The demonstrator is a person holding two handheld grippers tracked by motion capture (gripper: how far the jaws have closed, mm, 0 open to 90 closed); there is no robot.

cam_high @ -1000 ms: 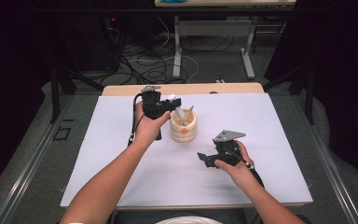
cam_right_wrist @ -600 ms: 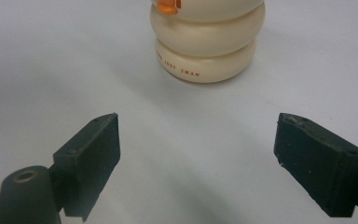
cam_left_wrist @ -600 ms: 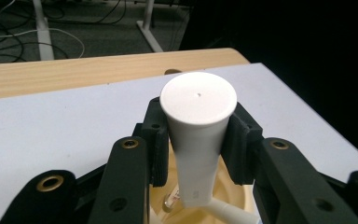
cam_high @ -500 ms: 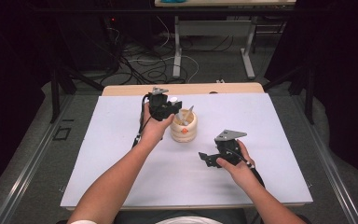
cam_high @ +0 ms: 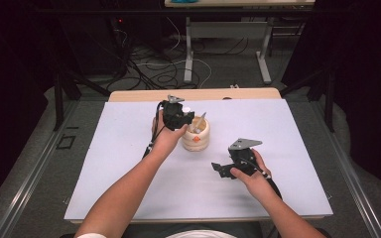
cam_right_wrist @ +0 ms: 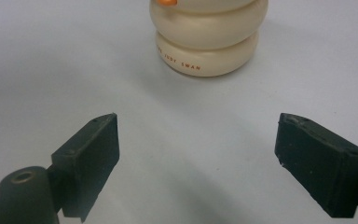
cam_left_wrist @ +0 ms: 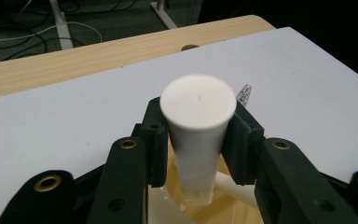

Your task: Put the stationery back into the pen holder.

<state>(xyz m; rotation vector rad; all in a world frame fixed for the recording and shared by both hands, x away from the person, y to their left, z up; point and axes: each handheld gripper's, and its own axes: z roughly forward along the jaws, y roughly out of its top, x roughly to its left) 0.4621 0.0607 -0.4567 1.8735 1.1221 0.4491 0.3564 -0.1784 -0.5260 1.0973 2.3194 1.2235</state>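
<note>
Cream holder [cam_right_wrist: 210, 39] top cropped by frame edge, white cylinder's [cam_left_wrist: 197, 135] lower end hidden behind left tool [cam_left_wrist: 196, 140]

I see a matt white smooth plastic-looking cylinder [cam_left_wrist: 198, 126], a glossy cream ribbed ceramic-looking pot [cam_right_wrist: 210, 37], a matt white sheet over the table [cam_high: 129, 153], a pale wood table edge [cam_left_wrist: 74, 56], matt black plastic pads [cam_right_wrist: 100, 144] with brass-coloured rivets

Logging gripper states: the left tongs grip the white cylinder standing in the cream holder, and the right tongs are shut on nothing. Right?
One error: the right tongs are open, jaws wide apart, as the right gripper view shows. The left tongs do grip the white cylinder in the cream holder.
</note>
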